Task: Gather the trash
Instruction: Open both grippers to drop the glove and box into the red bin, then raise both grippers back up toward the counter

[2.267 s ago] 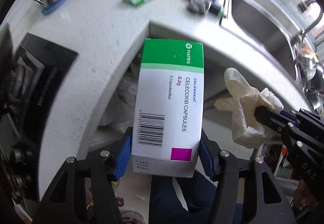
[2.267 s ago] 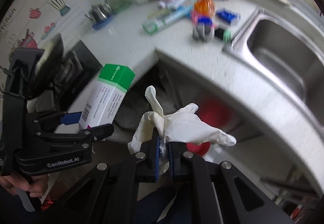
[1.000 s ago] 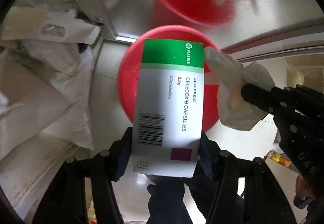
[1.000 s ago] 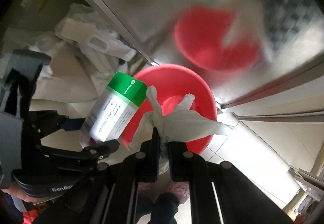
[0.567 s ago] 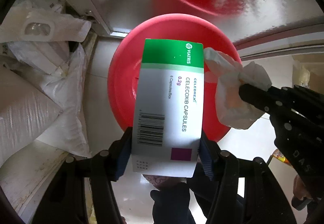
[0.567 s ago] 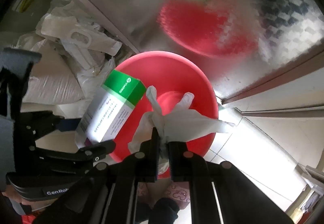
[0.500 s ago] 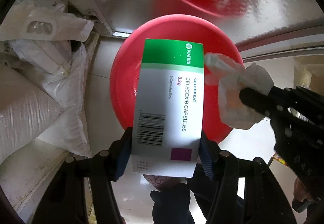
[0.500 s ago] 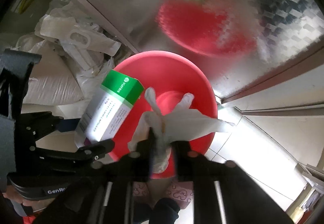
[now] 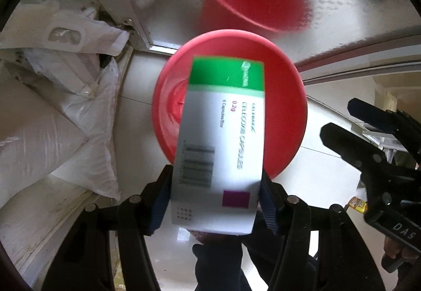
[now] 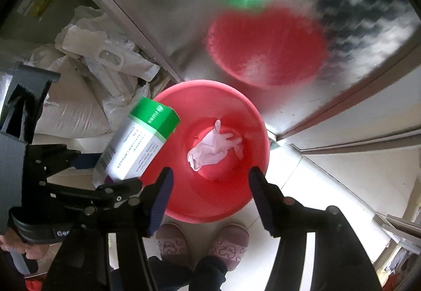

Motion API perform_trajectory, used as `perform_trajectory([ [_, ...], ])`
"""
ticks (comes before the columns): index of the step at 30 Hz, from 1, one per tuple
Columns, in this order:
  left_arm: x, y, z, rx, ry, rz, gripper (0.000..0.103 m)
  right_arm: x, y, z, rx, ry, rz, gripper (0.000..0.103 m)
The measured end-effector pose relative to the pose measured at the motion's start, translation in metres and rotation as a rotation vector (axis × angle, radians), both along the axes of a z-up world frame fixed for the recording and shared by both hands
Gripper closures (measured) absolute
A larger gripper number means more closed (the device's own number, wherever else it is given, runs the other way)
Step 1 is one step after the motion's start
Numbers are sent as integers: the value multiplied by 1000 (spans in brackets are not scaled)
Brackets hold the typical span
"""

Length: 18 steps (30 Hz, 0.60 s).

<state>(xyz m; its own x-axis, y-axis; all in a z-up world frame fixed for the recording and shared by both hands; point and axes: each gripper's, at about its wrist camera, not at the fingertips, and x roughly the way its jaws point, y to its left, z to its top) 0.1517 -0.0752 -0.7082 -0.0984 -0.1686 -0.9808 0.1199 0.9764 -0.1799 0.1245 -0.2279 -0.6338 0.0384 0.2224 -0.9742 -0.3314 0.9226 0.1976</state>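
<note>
Left tongs of mine clamp the white-and-green cardboard medicine box above the round red plastic basin. My right tongs stand wide apart over the basin, where the crumpled white latex glove lies on its bottom.

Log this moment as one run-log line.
left gripper: shut on medicine box above red basin | right gripper: open | white glove: lying in basin | next: probably drop box

Both wrist views look steeply down from close above, sharing the red bin.
</note>
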Motion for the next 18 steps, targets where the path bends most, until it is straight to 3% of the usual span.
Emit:
perform_trajectory([
  [12,-15,3,88,-23,-69,-6,23,-8,1,67,12,-31,-16,47],
  [18,-26,8,150,-21,-114,-15,18,-10,1,129,-6,-67,-8,47],
])
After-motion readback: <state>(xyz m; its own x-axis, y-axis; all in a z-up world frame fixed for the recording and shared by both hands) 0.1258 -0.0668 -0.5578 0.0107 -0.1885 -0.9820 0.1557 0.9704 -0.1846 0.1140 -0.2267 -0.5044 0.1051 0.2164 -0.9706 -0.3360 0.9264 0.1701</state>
